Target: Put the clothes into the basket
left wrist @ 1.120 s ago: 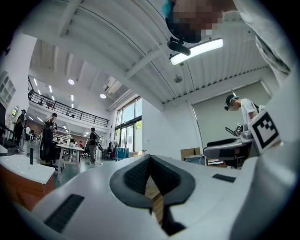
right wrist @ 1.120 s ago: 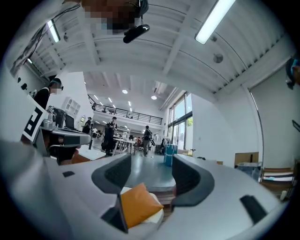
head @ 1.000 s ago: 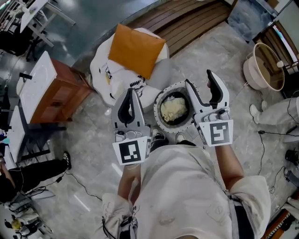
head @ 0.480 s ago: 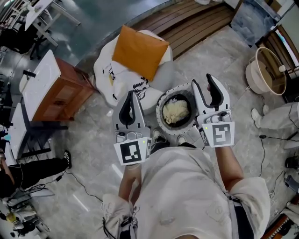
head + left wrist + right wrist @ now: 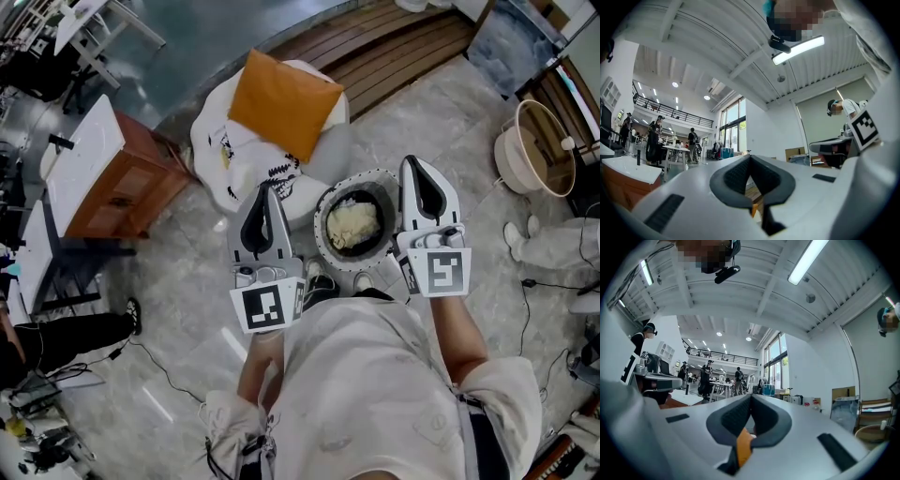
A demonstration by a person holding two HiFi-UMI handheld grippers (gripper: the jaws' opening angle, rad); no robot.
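Note:
In the head view a round dark basket (image 5: 322, 225) with a white perforated rim stands on the floor in front of me. A heap of cream clothes (image 5: 354, 223) lies inside it. My left gripper (image 5: 267, 186) hovers left of the basket with its jaws together and nothing in them. To the basket's right, my right gripper (image 5: 418, 162) has just been closing and is now shut and empty. In the gripper views, the left gripper (image 5: 750, 158) and the right gripper (image 5: 751, 398) each point level into a large hall, their pads meeting.
A white beanbag (image 5: 234, 150) with an orange cushion (image 5: 284, 98) sits just beyond the basket. A wooden cabinet (image 5: 117, 192) with a white top stands to the left. A cream tub (image 5: 532, 142) is at the far right, wooden decking (image 5: 384, 42) behind, cables on the floor.
The right gripper's jaws went from wide open to shut, with nothing between them. The left gripper stayed shut and hardly moved.

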